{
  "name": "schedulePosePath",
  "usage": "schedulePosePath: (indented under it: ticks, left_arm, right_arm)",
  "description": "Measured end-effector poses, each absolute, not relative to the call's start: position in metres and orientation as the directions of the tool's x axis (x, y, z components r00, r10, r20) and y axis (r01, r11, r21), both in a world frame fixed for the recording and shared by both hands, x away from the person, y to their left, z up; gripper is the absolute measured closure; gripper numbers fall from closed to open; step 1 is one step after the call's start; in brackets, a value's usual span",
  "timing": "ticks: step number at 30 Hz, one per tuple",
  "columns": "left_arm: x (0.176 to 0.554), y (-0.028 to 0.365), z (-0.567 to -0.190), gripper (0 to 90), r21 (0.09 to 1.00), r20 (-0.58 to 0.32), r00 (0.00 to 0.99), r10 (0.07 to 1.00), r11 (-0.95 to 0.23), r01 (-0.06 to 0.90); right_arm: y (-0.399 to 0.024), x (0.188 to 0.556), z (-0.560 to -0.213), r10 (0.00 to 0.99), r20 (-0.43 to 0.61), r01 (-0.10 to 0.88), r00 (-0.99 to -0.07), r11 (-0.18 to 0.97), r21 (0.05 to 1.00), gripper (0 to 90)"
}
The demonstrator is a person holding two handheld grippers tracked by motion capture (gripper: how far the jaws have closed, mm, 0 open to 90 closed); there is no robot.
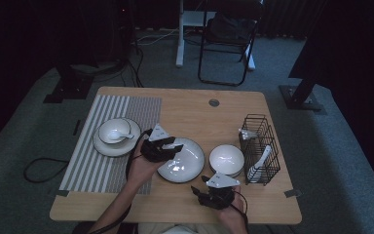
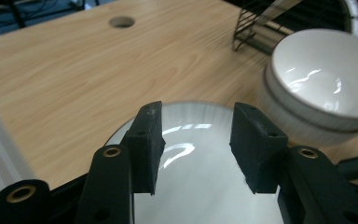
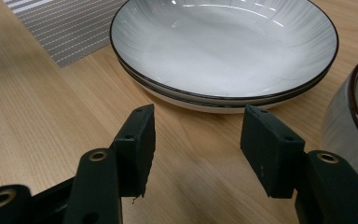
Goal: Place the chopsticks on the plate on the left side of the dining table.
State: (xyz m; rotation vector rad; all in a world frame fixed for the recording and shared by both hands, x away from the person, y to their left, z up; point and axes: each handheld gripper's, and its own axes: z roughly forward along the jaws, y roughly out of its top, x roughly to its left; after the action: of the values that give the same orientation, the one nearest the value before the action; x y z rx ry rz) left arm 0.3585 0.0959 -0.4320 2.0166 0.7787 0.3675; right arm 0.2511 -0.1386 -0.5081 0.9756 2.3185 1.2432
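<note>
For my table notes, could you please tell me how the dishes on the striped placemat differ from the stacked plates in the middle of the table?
The placemat set is a plate carrying a bowl with a spoon in it; the stacked plates are empty. The placemat set rests on the striped placemat; the stacked plates rest on bare wood. The left gripper hovers over the stacked plates, jaws open; nothing hovers over the placemat set. Both are white and round.

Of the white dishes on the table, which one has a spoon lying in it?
The small bowl on the plate at the left, on the striped mat. The big shallow plate under the left hand-held gripper and the bowl beside the wire rack hold nothing.
</note>
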Motion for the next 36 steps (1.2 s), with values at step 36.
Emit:
schedulePosePath:
  ticks: [36]
  left_arm:
    - [0.388,-0.021,-0.394,55.4,0.867,0.045,0.879,0.475,-0.456,0.203]
  right_arm:
    - [-0.139,0.248,-0.514,0.704,0.019,0.419,-0.71,0.4,0.815,44.7]
